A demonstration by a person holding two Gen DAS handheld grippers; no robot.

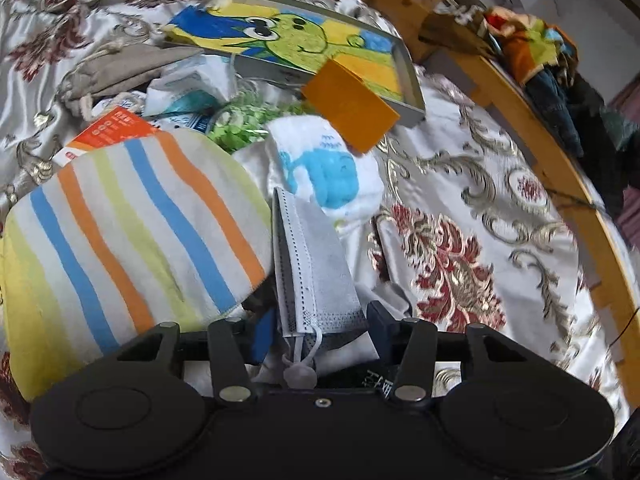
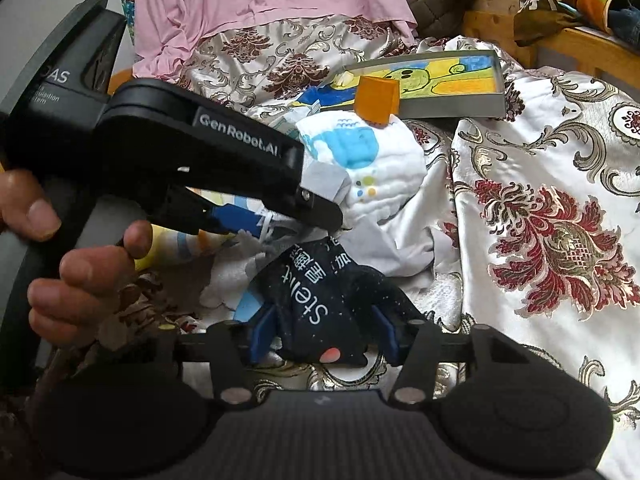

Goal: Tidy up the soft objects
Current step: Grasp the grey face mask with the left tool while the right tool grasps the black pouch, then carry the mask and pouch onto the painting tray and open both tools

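Two tools, two soft things, one each, so the split is already obvious. The left tool [image 1: 320, 320] has a folded grey face mask [image 1: 312, 264] sitting right between its blue fingers, long axis running straight away from the tool along the way it points, ear loop and toggle hanging at the near end. The jaws stand about half way in and bracket the mask, but I can't tell whether the pads actually press on it yet. Same story on the right: the right tool [image 2: 324, 332] straddles a dark navy cloth pouch [image 2: 332, 292] with white lettering, which also runs lengthwise away from it, fingers just beside both flanks, contact unclear. Both items lie on the floral bedspread [image 2: 540, 220], in the clutter near the middle of the bed. My guess is each hand only needs to finish the squeeze and lift, no reaching across. Count of the rest: one striped cloth [image 1: 132, 236] left of the mask, one white whale-print cloth [image 1: 328, 168] just beyond it, one orange block [image 1: 352, 108] resting on that cloth, and one framed cartoon picture [image 1: 288, 40] further back.
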